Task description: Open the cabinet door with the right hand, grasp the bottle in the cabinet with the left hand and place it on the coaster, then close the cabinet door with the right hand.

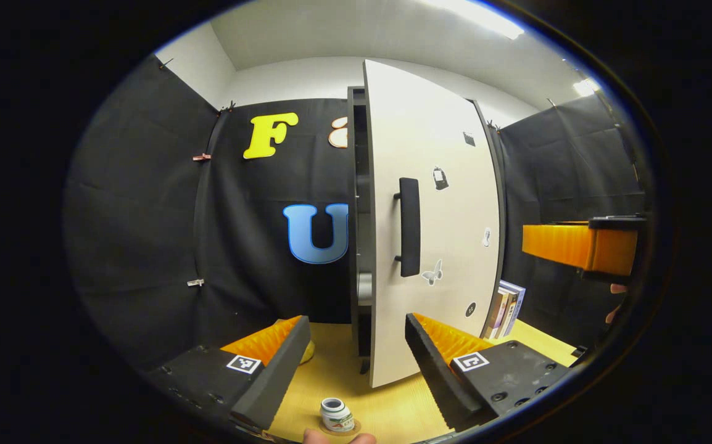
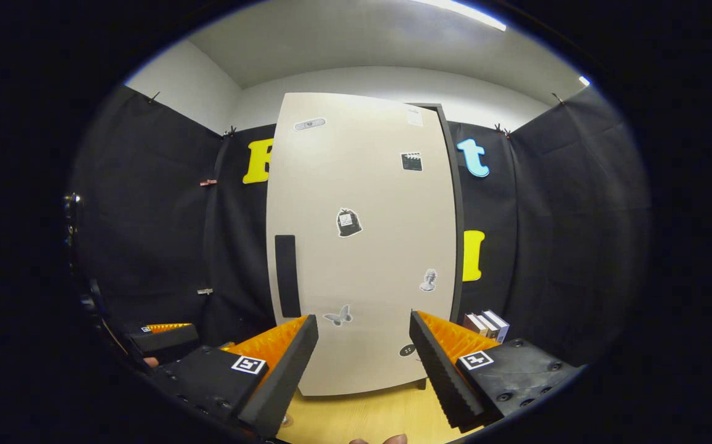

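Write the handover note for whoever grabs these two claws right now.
Left claw: open, empty, hanging above the table.
Right claw: open, empty, facing the cabinet door, not touching it.
Bottle: upright on the coaster, near the table's front edge, between the left claw's fingers in that view but not gripped.
Door: from the left gripper view it stands ajar, with the cabinet interior showing past its left edge; handle free.
Done: door opened, bottle placed on the coaster.
Left: close the door with the right claw.
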Action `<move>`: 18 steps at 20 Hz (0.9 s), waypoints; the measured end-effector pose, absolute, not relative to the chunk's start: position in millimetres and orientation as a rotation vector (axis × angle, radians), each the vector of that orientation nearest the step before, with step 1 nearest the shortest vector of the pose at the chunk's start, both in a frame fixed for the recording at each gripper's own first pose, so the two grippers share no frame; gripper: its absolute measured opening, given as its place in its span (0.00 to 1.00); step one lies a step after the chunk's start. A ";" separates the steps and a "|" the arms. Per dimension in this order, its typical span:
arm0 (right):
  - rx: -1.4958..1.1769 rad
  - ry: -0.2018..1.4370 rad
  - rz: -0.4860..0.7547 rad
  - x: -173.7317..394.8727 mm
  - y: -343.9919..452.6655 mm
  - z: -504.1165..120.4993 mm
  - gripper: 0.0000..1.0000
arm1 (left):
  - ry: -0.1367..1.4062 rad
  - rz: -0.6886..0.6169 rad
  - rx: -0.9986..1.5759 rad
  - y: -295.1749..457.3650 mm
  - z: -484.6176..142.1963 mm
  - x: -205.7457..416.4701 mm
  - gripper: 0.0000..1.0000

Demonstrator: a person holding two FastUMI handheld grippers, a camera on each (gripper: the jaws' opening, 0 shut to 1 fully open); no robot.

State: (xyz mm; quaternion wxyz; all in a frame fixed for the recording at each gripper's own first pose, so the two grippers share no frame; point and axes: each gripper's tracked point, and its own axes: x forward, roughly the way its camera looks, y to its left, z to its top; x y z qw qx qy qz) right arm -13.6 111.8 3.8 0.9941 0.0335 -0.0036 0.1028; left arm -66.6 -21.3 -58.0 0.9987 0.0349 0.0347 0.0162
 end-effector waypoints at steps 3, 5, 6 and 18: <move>0.075 0.000 0.183 -9.8 102.4 -0.4 0.97 | 0.060 0.034 0.080 -23.4 -46.0 -62.8 0.97; 0.078 0.002 0.167 -7.5 93.9 -0.4 0.97 | 0.046 0.034 0.075 -23.8 -33.5 -59.6 0.97; 0.078 0.001 0.159 -6.8 90.2 -0.1 0.97 | 0.037 0.033 0.072 -24.0 -27.1 -58.2 0.97; 0.045 0.012 0.082 -2.2 65.9 -11.5 0.97 | 0.026 0.042 0.095 -23.5 -10.2 -54.2 0.97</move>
